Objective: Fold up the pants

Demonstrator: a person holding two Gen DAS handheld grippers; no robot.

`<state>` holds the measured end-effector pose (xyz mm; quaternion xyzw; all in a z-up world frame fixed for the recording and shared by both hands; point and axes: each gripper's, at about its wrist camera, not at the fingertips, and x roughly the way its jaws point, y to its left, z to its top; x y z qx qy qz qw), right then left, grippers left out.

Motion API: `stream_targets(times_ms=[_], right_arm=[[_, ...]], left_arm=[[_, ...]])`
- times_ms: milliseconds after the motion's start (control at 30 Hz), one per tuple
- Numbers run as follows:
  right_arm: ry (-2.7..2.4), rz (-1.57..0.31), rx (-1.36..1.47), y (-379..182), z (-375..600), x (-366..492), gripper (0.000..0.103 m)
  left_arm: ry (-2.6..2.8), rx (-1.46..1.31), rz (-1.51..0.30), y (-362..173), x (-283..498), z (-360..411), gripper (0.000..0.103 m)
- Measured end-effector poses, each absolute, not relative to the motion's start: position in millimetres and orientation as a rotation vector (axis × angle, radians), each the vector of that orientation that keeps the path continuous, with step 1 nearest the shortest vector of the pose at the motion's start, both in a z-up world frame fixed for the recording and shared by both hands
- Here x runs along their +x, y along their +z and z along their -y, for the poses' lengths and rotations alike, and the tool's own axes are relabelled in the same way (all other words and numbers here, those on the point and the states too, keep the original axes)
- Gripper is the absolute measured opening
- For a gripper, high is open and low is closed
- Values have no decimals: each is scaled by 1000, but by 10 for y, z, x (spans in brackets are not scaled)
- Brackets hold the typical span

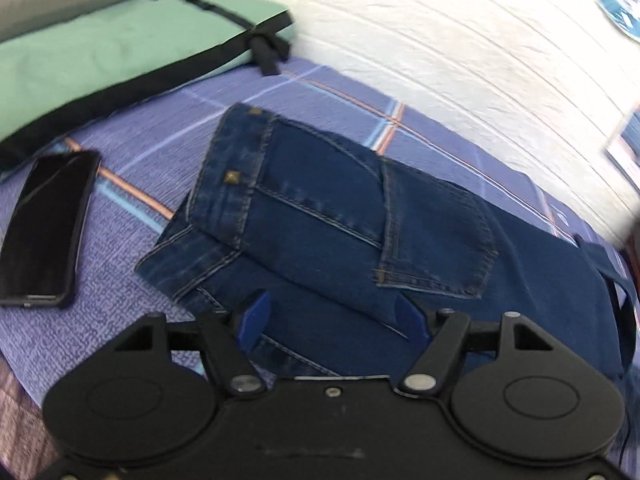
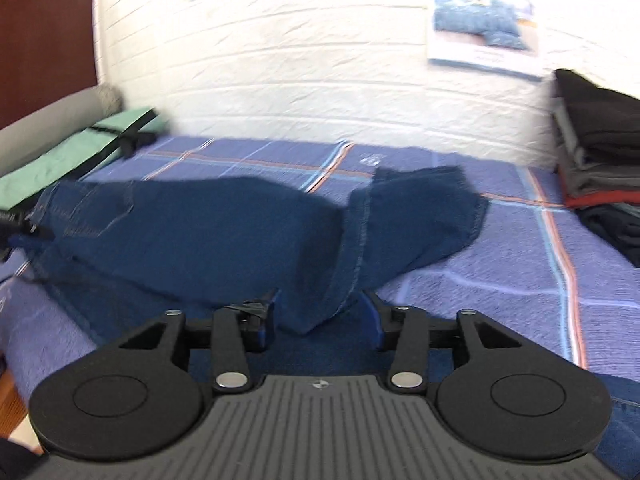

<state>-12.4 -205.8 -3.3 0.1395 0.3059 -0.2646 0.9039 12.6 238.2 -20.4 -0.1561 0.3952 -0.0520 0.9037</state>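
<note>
Dark blue jeans (image 1: 340, 216) lie on a purple plaid bedspread (image 1: 132, 200), waistband and back pocket toward me in the left wrist view. My left gripper (image 1: 332, 316) is open, its blue fingers (image 1: 254, 316) spread over the jeans' near edge. In the right wrist view the jeans (image 2: 192, 232) stretch across the bed, with the leg end bunched and raised at the middle right. My right gripper (image 2: 320, 312) is open with a fold of denim between its spread fingers (image 2: 262, 316). The left gripper shows at the far left edge there (image 2: 24, 228).
A black phone (image 1: 44, 232) lies on the bed left of the jeans. A green pad with black trim (image 1: 100, 64) lies at the back left. A stack of folded clothes (image 2: 600, 160) stands at the right. A white wall (image 2: 320, 60) runs behind the bed.
</note>
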Motion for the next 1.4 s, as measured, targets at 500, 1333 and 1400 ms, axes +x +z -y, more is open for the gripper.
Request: stream_targets(times_ms=[500,1333,1400], right_arm=[[-701,-674,182,-67,2715,785,91],[-856,-351,400,912,2963,-472,0],[-939,-271,464,923,2728,-985,0]], left_arm=[[4,-340,-808,-364,705,-2218,75],[125,-315,-862,-283,822,-2233,34],[122,-300,-865,-287,806,-2216,34]])
